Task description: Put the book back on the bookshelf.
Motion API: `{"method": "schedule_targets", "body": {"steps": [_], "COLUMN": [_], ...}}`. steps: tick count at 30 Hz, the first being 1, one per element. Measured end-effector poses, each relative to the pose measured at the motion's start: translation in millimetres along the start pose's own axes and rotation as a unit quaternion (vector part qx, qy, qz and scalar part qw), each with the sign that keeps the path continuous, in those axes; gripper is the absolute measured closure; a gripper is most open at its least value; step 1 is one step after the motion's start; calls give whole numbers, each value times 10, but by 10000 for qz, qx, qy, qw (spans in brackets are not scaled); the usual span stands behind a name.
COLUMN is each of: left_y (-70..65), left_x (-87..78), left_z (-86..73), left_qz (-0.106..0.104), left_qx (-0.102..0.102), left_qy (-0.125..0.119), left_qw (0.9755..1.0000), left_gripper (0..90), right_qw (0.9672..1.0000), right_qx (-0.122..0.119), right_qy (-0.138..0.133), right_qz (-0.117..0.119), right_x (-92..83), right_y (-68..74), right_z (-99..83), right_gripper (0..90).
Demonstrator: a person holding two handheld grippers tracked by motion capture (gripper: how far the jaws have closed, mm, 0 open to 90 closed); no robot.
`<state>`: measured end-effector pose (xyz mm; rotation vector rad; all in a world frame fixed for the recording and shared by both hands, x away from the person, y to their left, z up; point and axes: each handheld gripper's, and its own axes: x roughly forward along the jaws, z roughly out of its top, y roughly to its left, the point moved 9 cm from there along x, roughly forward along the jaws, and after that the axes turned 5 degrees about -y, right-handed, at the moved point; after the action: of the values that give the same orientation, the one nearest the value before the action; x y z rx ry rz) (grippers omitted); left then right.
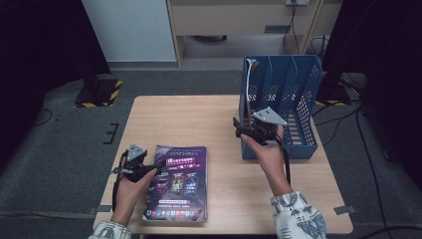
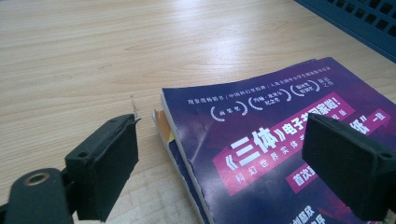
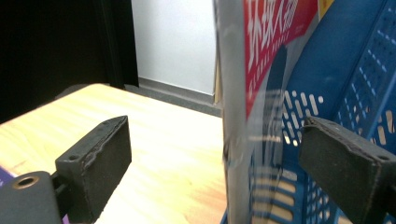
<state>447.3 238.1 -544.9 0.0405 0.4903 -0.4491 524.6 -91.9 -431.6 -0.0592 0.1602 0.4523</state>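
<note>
We see an office-like recording room: a light wooden table (image 1: 219,114) on grey carpet (image 1: 59,149), a blue file rack (image 1: 298,94), black curtains (image 1: 40,40), hazard-striped stand bases (image 1: 99,94), trailing cables (image 1: 368,149).

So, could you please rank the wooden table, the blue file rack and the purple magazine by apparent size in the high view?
1. wooden table
2. blue file rack, standing nearer the far edge, so perhaps understated
3. purple magazine, lying flat near the front
</note>
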Motion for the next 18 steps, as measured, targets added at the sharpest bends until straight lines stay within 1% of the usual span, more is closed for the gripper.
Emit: {"method": "schedule_targets", "body": {"steps": [3, 4, 5, 9, 12, 14, 16, 18], "left_y": [-8, -8, -8, 0, 12, 15, 33, 37], "left_x": [0, 0, -5, -16, -15, -15, -20, -14], "left_z": [-8, -8, -9, -3, -9, -10, -18, -16], "left_qz": [47, 47, 75, 82, 77, 75, 133, 106], "left_qx": [131, 131, 185, 175, 175, 181, 272, 286], "left_qy": [42, 42, 51, 18, 36, 37, 51, 51], "left_qw": [9999, 9999, 9998, 9998, 9998, 9998, 9995, 9995], "left_gripper": [104, 104, 104, 104, 116, 130, 146, 170], "right_qw": [10000, 10000, 10000, 9999, 9997, 9994, 9989, 9983], "right_qx": [39, 29, -1, -37, -57, -86, -228, -314], "right_qy": [40, 66, 83, 139, 190, 284, 379, 433], "right_qz": [13, 12, 17, 43, 131, 193, 154, 236], "right_x": [-71, -94, -118, -229, -330, -413, -511, -600], "right_y": [4, -4, -10, -18, 23, 63, 97, 160], "right_z": [-62, -90, -117, -221, -299, -375, -468, -549], "right_gripper": [94, 90, 88, 86, 84, 91, 100, 99]}}
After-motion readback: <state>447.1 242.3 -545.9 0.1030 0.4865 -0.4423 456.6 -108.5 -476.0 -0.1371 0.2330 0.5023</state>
